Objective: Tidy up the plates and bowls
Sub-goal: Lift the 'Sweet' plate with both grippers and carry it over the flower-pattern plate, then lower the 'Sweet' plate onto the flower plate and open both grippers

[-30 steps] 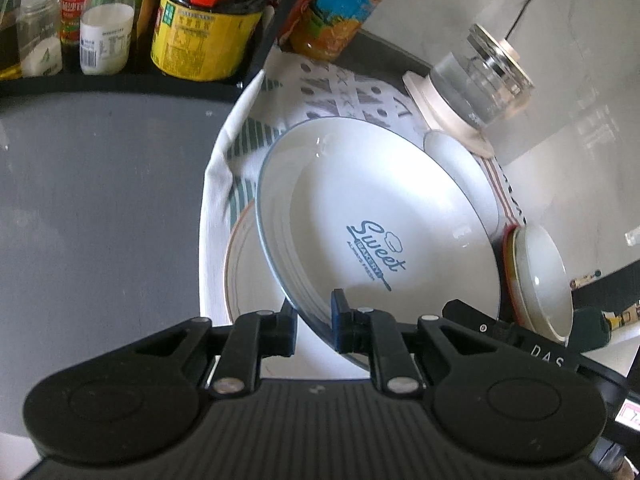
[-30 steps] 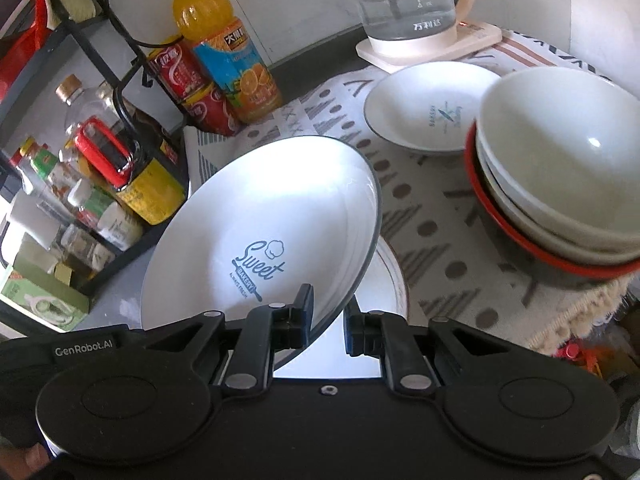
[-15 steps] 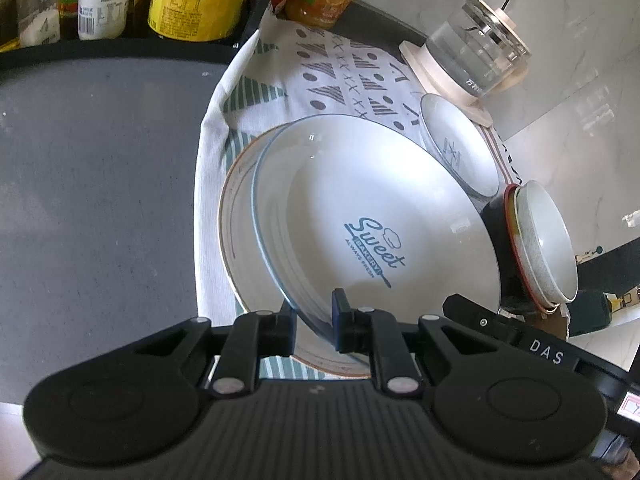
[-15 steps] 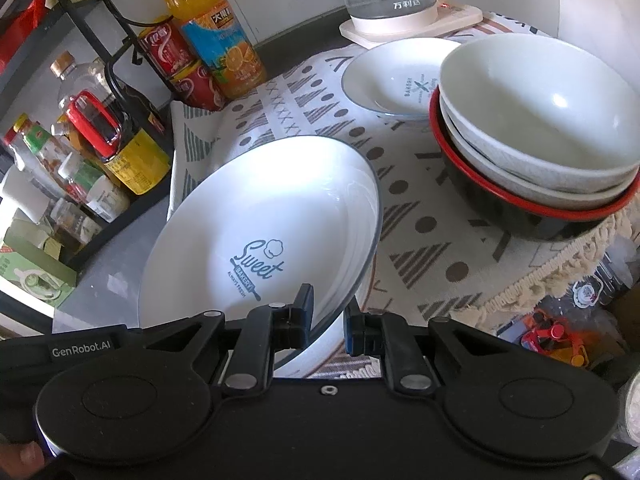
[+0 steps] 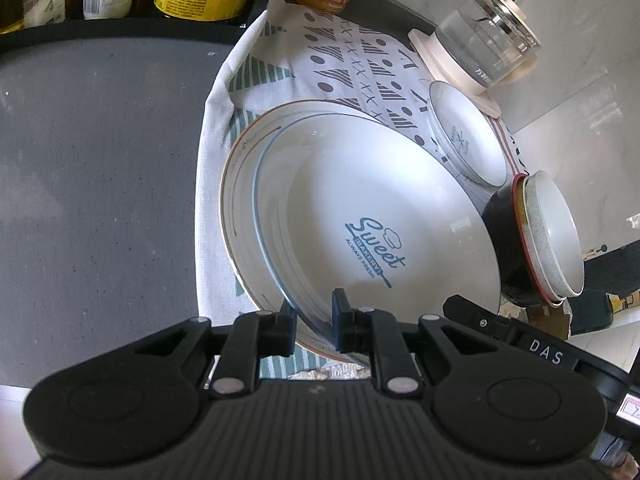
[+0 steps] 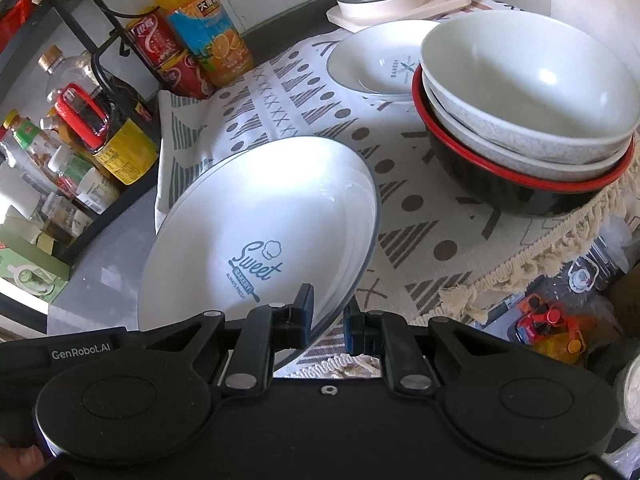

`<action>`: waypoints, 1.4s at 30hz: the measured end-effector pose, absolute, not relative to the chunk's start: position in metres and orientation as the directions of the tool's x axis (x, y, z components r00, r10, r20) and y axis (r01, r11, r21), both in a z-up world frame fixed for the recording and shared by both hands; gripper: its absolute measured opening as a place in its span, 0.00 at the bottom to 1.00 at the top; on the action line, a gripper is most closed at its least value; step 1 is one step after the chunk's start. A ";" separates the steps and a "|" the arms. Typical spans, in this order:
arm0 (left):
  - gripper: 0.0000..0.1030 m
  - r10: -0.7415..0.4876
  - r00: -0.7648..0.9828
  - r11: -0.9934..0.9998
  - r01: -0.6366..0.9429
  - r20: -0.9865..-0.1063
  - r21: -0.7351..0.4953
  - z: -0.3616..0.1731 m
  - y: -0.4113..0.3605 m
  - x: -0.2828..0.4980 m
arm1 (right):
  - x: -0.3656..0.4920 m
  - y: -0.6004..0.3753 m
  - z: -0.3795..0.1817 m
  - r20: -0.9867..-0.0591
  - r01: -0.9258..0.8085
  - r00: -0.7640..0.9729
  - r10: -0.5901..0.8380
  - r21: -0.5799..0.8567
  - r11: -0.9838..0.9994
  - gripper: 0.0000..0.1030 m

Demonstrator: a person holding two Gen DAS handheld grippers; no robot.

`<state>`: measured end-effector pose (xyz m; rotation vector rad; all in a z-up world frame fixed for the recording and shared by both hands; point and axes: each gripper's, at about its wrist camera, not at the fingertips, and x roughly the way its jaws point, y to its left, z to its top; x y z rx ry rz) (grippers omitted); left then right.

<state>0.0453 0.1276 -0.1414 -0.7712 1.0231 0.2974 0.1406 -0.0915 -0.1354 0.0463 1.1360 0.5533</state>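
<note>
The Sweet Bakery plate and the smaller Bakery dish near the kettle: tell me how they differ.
The Sweet Bakery plate is the larger; the smaller Bakery dish is clearly narrower. The plate is tilted, its rim gripped by the left gripper and the right gripper, above a brown-rimmed plate; the dish rests alone on the patterned cloth. Both are white with blue print and a dark rim line.

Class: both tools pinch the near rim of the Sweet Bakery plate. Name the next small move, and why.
Probably lower the Sweet Bakery plate flat, then release. It sits tilted over the brown-rimmed plate, gripped by the left tool and right tool.
</note>
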 end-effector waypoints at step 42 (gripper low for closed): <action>0.16 0.011 0.442 0.685 -0.656 -0.897 -0.316 -0.130 0.174 0.052 | 0.158 -0.081 -0.142 -0.879 -0.391 0.258 0.401 0.284 0.875 0.21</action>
